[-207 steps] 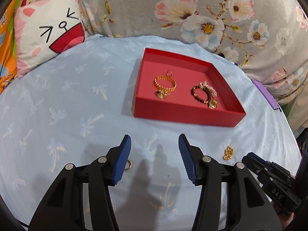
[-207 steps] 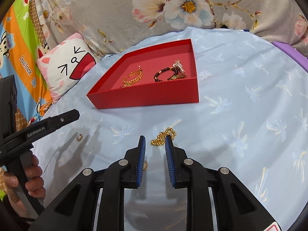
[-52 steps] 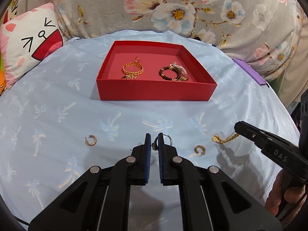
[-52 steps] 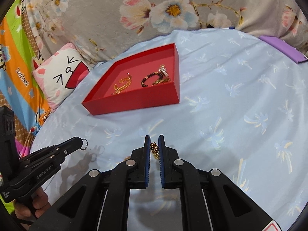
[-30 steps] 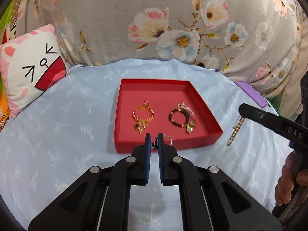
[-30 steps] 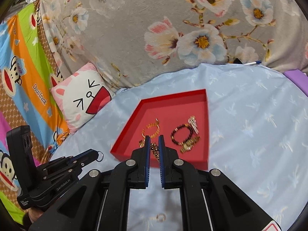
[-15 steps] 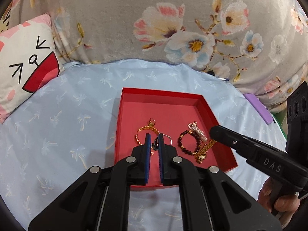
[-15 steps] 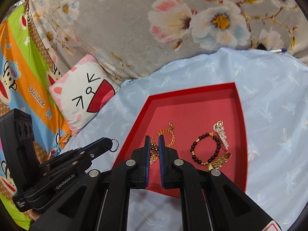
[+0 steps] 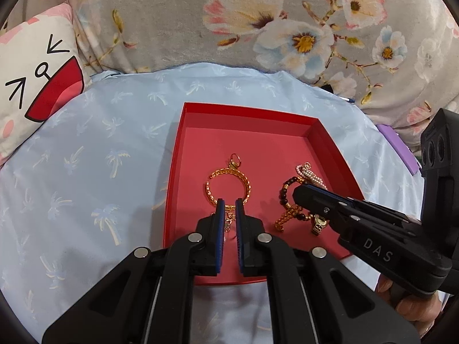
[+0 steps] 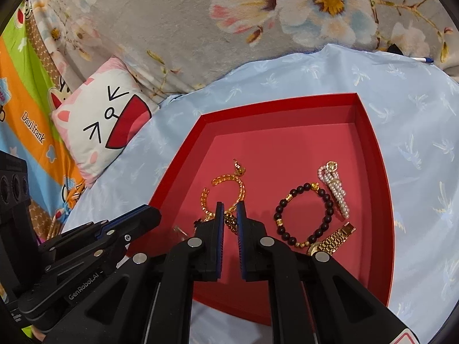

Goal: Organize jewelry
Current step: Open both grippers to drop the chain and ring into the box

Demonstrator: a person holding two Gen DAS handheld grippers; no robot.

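Observation:
A red tray [image 9: 175, 154] [image 10: 373, 143] lies on the blue cloth. In it are a gold chain bracelet [image 9: 212, 175] [image 10: 221, 179], a dark bead bracelet [image 10: 304, 215] [image 9: 284, 192], a pearl clip [image 10: 335, 189] and a gold watch [image 10: 332, 240]. My left gripper [image 9: 228, 205] is over the tray's near part, its jaws slightly parted, with a small silver ring [image 9: 228, 223] just under the tips. My right gripper [image 10: 229, 207] is beside it, jaws slightly parted around a gold bead chain [image 10: 230, 220] that hangs between them.
A cat-face cushion [image 9: 31, 86] [image 10: 103, 120] lies at the left. A floral blanket [image 9: 258, 23] rises behind the blue cloth [image 9: 86, 172]. A purple object [image 9: 398, 152] sits at the right edge.
Both grippers have moved forward and down over the tray. Their jaws have parted a little; the ring has dropped from the left tips.

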